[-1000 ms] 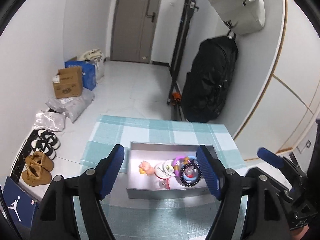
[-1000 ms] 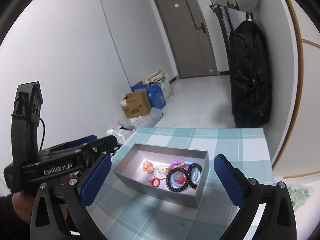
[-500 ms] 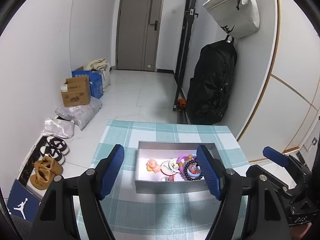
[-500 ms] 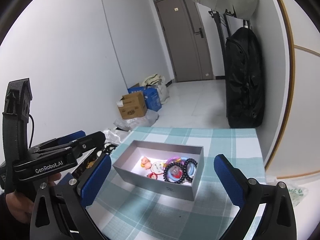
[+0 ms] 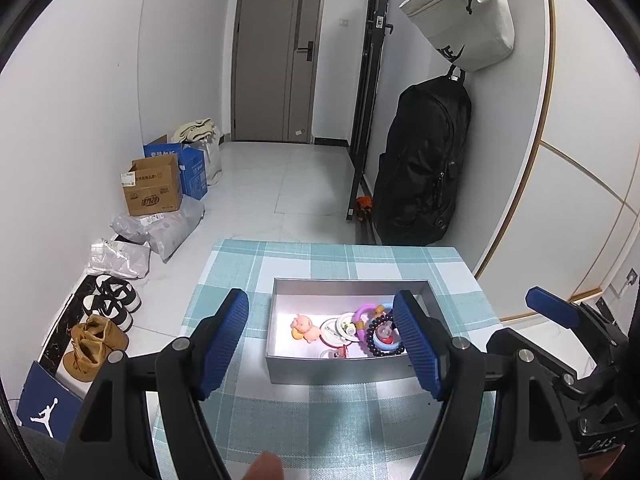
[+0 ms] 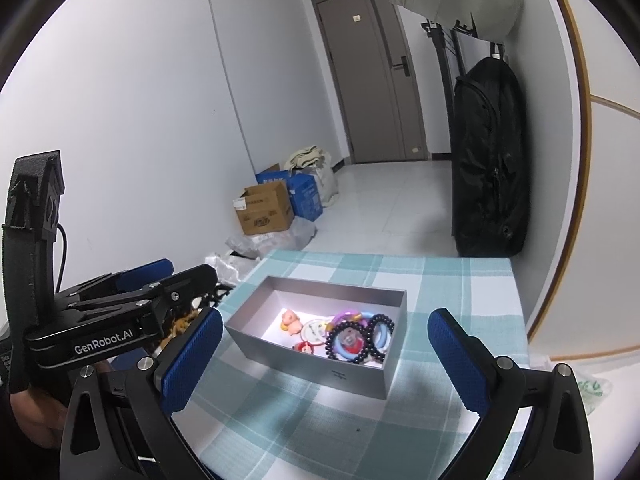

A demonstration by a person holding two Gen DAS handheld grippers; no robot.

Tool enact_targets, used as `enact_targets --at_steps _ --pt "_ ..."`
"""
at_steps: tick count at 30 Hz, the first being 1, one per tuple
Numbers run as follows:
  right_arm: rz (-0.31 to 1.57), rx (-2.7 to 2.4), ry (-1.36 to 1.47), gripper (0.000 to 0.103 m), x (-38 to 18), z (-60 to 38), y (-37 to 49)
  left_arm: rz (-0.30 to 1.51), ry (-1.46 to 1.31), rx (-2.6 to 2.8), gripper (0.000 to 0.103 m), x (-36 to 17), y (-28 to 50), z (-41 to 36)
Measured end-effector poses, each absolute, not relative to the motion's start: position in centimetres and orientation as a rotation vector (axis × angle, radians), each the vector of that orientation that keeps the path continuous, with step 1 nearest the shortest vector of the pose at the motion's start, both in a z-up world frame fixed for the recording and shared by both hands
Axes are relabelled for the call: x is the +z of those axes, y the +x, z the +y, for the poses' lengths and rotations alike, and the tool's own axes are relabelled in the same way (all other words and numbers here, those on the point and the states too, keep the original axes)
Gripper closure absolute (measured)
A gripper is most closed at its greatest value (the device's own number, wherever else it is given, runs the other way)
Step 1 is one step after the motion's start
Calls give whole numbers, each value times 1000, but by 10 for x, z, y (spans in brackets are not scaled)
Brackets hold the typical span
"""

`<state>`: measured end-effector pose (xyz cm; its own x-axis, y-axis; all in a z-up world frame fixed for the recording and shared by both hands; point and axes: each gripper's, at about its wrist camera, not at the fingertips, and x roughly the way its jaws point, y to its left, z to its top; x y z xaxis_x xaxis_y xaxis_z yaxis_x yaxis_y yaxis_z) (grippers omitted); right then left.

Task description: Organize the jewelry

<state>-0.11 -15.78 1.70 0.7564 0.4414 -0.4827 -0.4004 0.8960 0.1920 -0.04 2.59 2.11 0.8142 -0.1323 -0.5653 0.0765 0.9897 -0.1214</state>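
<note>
A grey box [image 5: 340,368] sits on the checked worktop [image 5: 320,412], and all the jewelry in sight lies inside it, bunched toward its right end: a dark bead bracelet [image 6: 352,344] curled around a blue ring [image 6: 382,336], a purple ring [image 5: 362,314], a couple of round white pieces [image 5: 334,326], a small red charm [image 6: 304,347], and a pink figure [image 5: 306,326] a little apart, nearer the box's middle. The left end of the box is bare. The left claw [image 5: 324,344] hangs above the worktop on the near side of the box, spread wide and holding nothing; the right claw [image 6: 324,360] hangs likewise near the box's front corner, spread and empty. No jewelry shows on the cloth outside the box. As the pieces lie, the scene fits two stages: the items gathered into the box with the claws drawn clear, or a tangled heap in the box waiting to be sorted out. The pictures do not settle which. If any piece is to be handled, the bracelet looks the awkward one: it lies over and around the blue ring, so a pinch on the beads would likely drag the ring along, and the box wall close by its right side leaves little room for a claw finger.
</note>
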Motion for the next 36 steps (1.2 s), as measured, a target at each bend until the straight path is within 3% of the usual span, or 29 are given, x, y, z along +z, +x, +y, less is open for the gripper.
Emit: enact_targets --at_steps 36 --pt "560 465 66 0 12 -154 3 624 -115 -128 32 22 2 28"
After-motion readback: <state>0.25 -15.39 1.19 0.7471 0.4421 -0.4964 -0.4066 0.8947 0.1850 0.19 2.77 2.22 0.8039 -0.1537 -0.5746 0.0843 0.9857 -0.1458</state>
